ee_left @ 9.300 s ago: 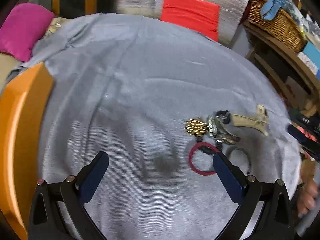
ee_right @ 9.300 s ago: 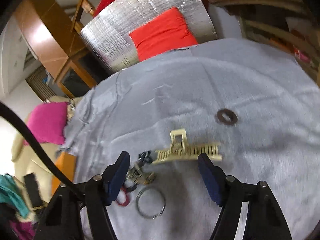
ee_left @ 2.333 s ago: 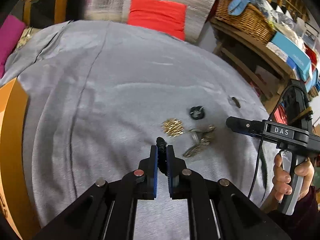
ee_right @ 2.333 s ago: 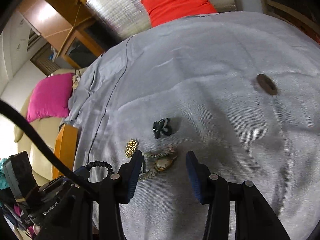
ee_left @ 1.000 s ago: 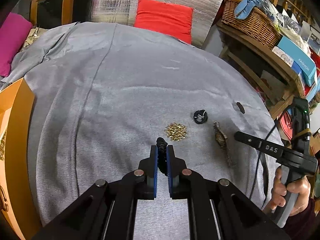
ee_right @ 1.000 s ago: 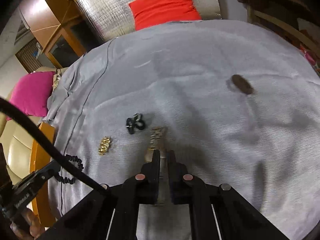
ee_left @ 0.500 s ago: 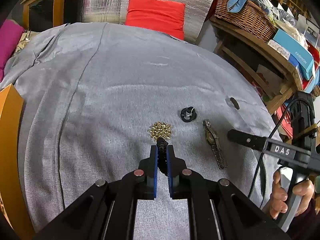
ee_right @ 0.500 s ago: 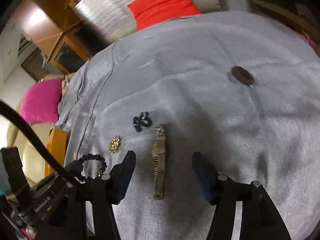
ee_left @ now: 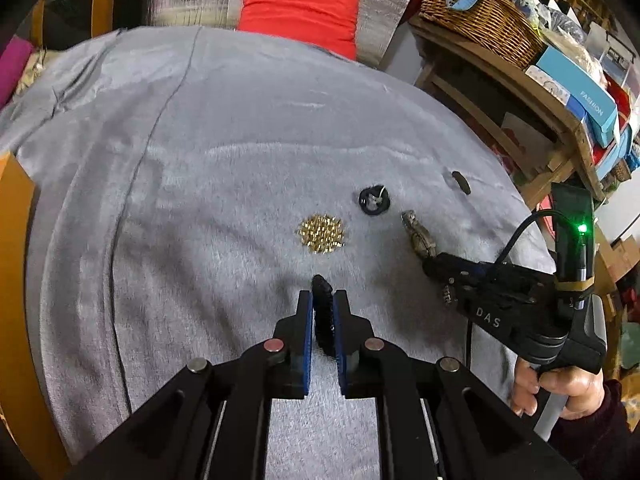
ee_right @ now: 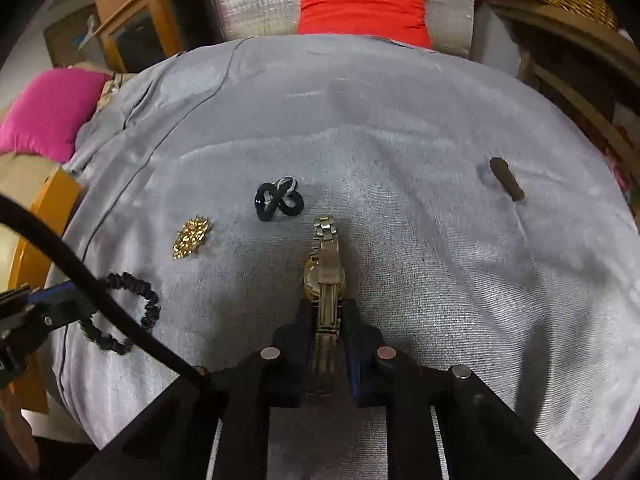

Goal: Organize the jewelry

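Observation:
My left gripper [ee_left: 322, 300] is shut on a black scrunchie [ee_left: 322, 312], held just above the grey cloth; it also shows in the right wrist view [ee_right: 120, 312]. My right gripper [ee_right: 327, 312] is shut on the strap of a gold-and-steel watch [ee_right: 325, 268] that lies stretched away from me on the cloth; the watch also shows in the left wrist view [ee_left: 418, 236]. A gold beaded piece [ee_left: 322, 233] [ee_right: 191, 237] lies ahead of the left gripper. A black twisted hair tie [ee_left: 374, 201] [ee_right: 279, 199] lies beyond it.
A grey cloth [ee_left: 200, 140] covers the round table. A small dark flat piece [ee_right: 506, 179] lies far right. An orange box edge [ee_left: 12, 248] stands at the left. A red cushion [ee_left: 300, 12] and a wicker basket [ee_left: 480, 8] sit behind.
My right gripper has closed on the watch strap; half a second ago it was open around the watch. My left gripper still holds the scrunchie, shifted slightly.

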Demonstrator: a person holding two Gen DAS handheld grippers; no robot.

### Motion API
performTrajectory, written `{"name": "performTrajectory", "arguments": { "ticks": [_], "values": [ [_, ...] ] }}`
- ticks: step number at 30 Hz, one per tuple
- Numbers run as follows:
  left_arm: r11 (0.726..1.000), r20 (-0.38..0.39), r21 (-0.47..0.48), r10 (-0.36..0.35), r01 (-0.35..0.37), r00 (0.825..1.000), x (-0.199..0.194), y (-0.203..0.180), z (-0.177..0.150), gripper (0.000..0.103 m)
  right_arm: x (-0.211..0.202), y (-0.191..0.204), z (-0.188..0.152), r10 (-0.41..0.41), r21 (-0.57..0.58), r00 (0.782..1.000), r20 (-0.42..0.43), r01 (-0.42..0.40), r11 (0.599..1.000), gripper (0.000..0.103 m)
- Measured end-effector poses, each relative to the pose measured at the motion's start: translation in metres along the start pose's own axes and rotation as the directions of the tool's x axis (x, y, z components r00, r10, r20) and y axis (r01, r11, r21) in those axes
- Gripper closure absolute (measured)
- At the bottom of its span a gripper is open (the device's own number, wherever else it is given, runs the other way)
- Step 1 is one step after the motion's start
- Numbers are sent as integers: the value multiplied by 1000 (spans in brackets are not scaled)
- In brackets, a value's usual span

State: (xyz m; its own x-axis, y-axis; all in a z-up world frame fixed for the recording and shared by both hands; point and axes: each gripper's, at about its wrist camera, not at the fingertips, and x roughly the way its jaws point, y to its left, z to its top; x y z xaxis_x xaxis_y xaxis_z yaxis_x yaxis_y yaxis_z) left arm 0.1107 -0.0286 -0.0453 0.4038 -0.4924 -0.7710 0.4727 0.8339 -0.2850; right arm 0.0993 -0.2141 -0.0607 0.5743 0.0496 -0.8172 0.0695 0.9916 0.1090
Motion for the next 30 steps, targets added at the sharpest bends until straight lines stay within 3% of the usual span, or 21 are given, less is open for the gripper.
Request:
{"name": "performTrajectory", "arguments": {
  "ticks": [1, 3, 5, 9, 15, 23, 29, 30],
  "values": [
    [1000, -8, -10, -10, 10, 1000, 0, 2, -1, 83, -1, -2, 0, 4, 2, 1000, 0, -4, 1000, 87],
    [1000, -7, -25, -18, 18, 1000, -3, 7, -1, 59, -4, -9, 0, 12, 16, 1000, 0, -12, 1000, 87],
    [1000, 10, -23, -10, 10, 1000, -9, 12, -2, 52, -9, -17, 0, 22, 38, 1000, 3, -22, 999, 87],
    [999, 43, -35, -9, 10, 999, -23, 30, -2, 48, -16, -41, -1, 61, 105, 998, 3, -61, 993, 87],
    [998, 30, -62, -3, 4, 1000, -24, 48, -8, 47, -24, -77, -1, 164, 221, 986, 8, -162, 962, 87],
    [999, -23, 37, -11, 12, 1000, -3, 15, -9, 45, -21, -93, -3, 255, 298, 967, -11, -240, 924, 87],
    [994, -102, 91, 64, -55, 993, 26, 0, -15, 45, -18, -91, -6, 255, 281, 966, -44, -233, 931, 86],
    [994, -114, 89, 74, -64, 991, 31, 1, -17, 49, -16, -91, -7, 252, 277, 966, -53, -228, 934, 86]
  ]
}}
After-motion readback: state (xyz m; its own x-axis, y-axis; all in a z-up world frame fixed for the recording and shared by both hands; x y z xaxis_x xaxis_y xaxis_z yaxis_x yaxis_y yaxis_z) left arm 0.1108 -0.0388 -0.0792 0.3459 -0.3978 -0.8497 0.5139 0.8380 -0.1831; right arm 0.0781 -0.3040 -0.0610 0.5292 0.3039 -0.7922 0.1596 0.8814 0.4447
